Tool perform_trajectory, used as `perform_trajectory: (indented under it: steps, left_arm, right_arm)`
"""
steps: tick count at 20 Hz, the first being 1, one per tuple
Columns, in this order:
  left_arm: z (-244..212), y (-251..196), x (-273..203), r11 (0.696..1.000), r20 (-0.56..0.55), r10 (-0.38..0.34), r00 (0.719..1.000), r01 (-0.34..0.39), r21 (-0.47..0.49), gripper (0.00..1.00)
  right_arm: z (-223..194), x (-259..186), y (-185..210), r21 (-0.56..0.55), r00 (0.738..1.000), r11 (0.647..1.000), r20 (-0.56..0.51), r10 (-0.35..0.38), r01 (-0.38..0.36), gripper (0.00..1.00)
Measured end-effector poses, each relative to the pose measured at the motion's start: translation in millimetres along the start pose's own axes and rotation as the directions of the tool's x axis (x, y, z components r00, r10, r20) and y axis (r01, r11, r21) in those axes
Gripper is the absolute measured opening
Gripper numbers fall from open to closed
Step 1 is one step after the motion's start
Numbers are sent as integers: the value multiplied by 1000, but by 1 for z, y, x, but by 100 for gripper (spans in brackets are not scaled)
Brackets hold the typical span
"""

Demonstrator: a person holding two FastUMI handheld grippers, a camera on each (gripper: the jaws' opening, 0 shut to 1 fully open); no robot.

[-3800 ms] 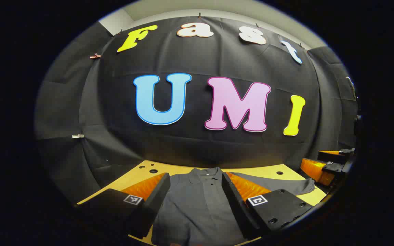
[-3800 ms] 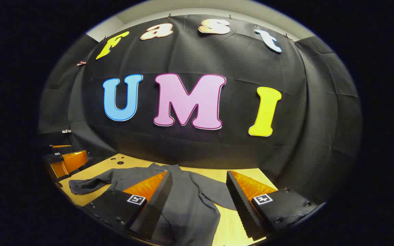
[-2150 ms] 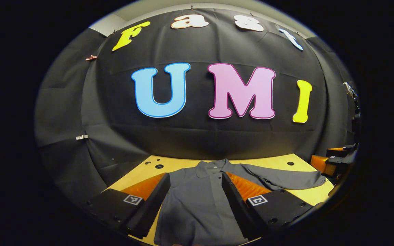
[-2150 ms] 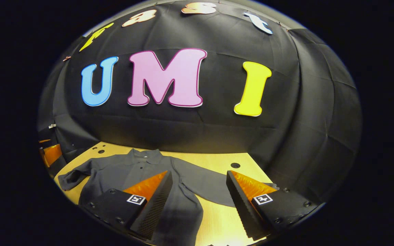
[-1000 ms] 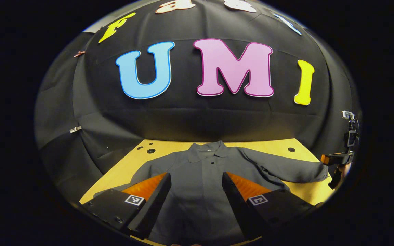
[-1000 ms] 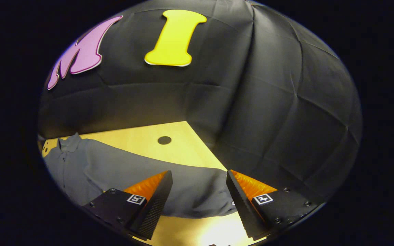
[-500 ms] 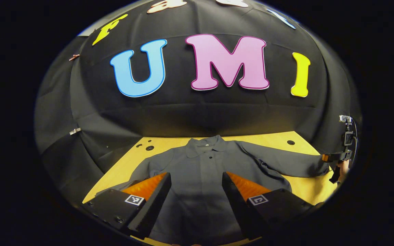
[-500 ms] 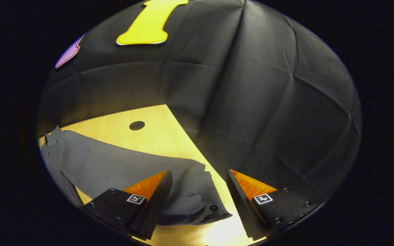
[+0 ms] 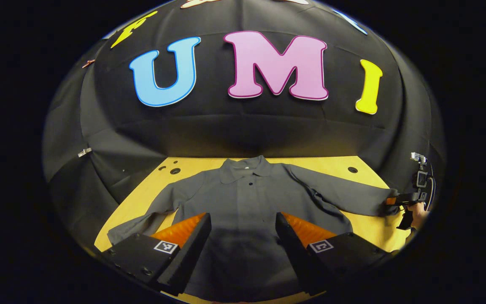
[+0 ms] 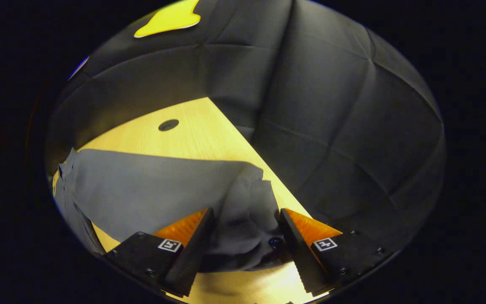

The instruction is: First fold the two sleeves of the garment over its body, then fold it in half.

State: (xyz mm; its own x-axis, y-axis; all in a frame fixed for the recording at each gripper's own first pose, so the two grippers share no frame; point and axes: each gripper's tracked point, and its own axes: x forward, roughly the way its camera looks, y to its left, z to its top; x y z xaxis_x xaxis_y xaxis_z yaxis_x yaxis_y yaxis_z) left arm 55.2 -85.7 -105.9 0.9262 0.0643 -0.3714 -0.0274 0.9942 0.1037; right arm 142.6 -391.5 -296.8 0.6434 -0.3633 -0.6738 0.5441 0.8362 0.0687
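In the left gripper view, a dark grey garment [image 9: 247, 211] lies flat and face up on the yellow counter [image 9: 365, 228], its collar [image 9: 245, 166] toward the booth's black cloth wall [image 9: 243, 131]. Both sleeves are spread out from the body: the left sleeve [image 9: 146, 215] runs away from the collar toward the near corner of the counter, and the right sleeve [image 9: 344, 196] reaches out to the counter's far side. The left gripper [image 9: 243, 230] hangs over the lower body of the garment, well short of the collar, with its jaws wide apart and nothing between them; whether the fingers touch the cloth cannot be told. At the far end of the right sleeve, well away from the collar, the right gripper [image 9: 395, 202] sits at the cuff, with a hand [image 9: 418, 211] holding it.

In the right gripper view, the right sleeve [image 10: 150, 185] stretches across the counter [image 10: 192, 135] from the collar end toward the right gripper [image 10: 243, 230]. Its cuff [image 10: 247, 228] is bunched up and lies between the jaws, with a small button [image 10: 274, 242] showing close to one finger. The jaws stand apart around the cuff, and the cloth reaches both fingers, though whether they press on it cannot be told. A round hole [image 10: 168, 125] shows in the counter beyond the sleeve.
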Motion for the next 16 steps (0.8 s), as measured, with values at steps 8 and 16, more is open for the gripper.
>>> perform_trajectory:
  steps: [8,16]
  left_arm:
    - [-21,20,-6,997,-38,21,999,-24,-72,97]
    - [-43,76,-12,985,-70,100,992,-109,-135,97]
  right_arm:
    - [0,-12,-9,44,999,999,-40,6,-4,34]
    - [57,-45,2,-43,996,996,28,85,-83,6]
